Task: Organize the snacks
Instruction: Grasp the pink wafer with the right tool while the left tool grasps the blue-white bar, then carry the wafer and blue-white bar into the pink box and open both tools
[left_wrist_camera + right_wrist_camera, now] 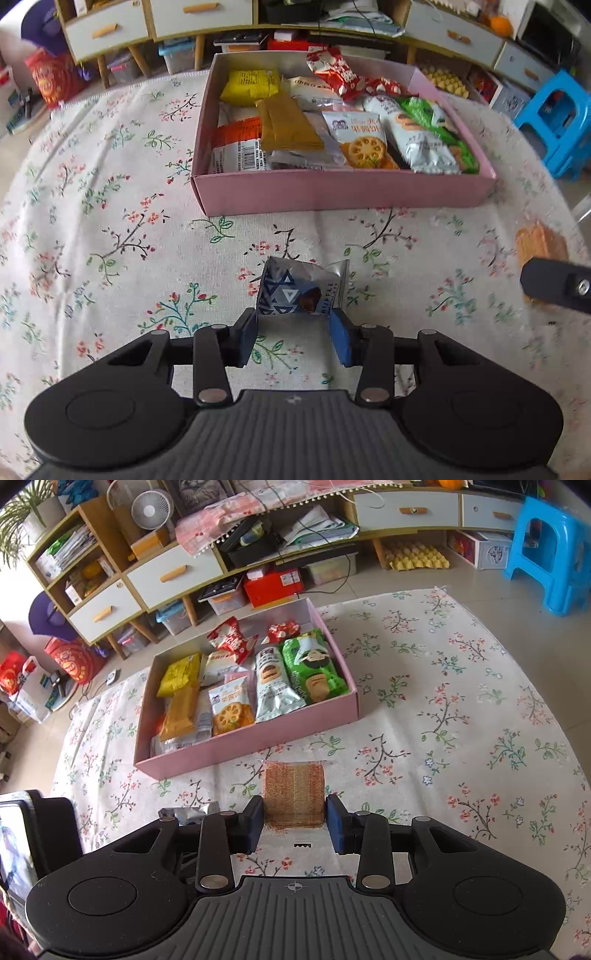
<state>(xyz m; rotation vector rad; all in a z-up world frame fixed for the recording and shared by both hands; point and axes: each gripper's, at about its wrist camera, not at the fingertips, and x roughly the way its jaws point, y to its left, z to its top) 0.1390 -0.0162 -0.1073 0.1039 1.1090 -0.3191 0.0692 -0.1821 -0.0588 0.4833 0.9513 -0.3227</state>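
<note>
I had the left claw (293,330) clamped on a chocolate packet (303,291), the right claw (295,821) gripping a wafer (294,794); next, carry both to the pink box (343,192) at 12 o'clock.

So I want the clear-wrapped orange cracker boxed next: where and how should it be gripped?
Grip the cracker pack across its two long side edges, coming from above at its near end, as the right gripper does. It lies flat, narrow enough for the jaws.
</note>
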